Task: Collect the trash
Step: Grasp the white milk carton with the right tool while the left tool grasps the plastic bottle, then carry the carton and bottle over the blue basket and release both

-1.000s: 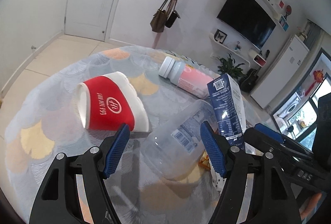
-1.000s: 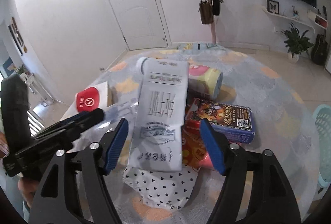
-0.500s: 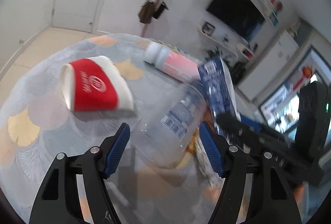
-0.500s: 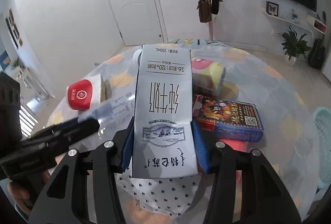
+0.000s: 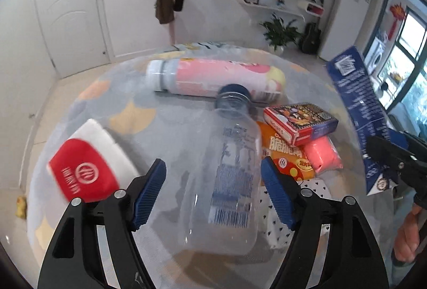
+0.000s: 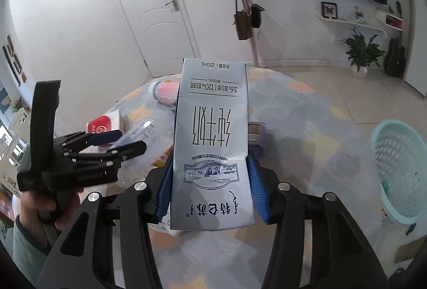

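Observation:
My right gripper [image 6: 210, 190] is shut on a blue-and-silver milk carton [image 6: 212, 144] and holds it upright above the table; the carton also shows at the right in the left wrist view [image 5: 360, 112]. My left gripper [image 5: 213, 192] is open, its blue pads on either side of a clear plastic bottle [image 5: 232, 179] that lies on the round table [image 5: 170, 136]. A red-and-white paper cup [image 5: 85, 163] lies at the left. A pink bottle [image 5: 213, 79] lies at the back.
A red card box [image 5: 299, 122], an orange snack wrapper [image 5: 288, 155], a pink packet [image 5: 323, 152] and a dotted white paper [image 5: 275, 230] lie right of the clear bottle. A mint-green basket [image 6: 400, 171] stands on the floor to the right of the table.
My right gripper closed on the milk carton and lifted it off the table. My left gripper swung right and now straddles the clear bottle.

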`<state>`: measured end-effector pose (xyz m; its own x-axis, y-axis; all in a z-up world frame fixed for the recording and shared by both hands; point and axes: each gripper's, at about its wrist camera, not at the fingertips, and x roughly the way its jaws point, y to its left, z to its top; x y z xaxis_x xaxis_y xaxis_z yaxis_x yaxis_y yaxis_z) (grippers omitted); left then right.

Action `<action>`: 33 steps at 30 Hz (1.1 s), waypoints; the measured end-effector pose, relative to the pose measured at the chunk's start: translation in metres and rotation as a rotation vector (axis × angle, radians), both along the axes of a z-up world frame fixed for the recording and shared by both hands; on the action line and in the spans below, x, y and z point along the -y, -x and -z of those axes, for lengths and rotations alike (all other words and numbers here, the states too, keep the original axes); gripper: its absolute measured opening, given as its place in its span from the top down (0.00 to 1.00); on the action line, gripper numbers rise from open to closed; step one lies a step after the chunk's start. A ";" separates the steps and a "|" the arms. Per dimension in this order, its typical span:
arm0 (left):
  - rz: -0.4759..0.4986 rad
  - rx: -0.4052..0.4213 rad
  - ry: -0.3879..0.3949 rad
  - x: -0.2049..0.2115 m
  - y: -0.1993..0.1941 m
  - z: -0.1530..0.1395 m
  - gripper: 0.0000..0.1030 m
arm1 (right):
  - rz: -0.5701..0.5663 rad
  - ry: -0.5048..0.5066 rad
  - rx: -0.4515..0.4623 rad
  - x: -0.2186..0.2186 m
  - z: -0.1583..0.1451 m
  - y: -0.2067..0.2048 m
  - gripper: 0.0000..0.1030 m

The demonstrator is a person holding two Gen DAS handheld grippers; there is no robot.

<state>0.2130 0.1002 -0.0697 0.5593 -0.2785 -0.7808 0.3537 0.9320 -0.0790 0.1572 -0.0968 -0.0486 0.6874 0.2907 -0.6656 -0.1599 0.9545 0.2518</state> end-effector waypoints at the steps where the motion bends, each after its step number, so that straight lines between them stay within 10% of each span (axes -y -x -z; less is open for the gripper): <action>1: 0.006 -0.009 -0.015 0.004 -0.002 0.002 0.32 | 0.009 0.004 -0.002 0.005 0.001 0.002 0.54; 8: -0.022 -0.010 -0.107 0.024 -0.005 0.011 0.47 | 0.051 -0.009 -0.017 0.031 0.007 0.013 0.54; 20: -0.058 0.151 0.120 0.021 0.046 -0.044 0.48 | 0.120 -0.058 0.011 0.073 0.000 0.026 0.54; 33: 0.176 0.179 0.260 0.151 0.054 -0.075 0.48 | 0.292 -0.061 0.076 0.173 -0.011 0.052 0.54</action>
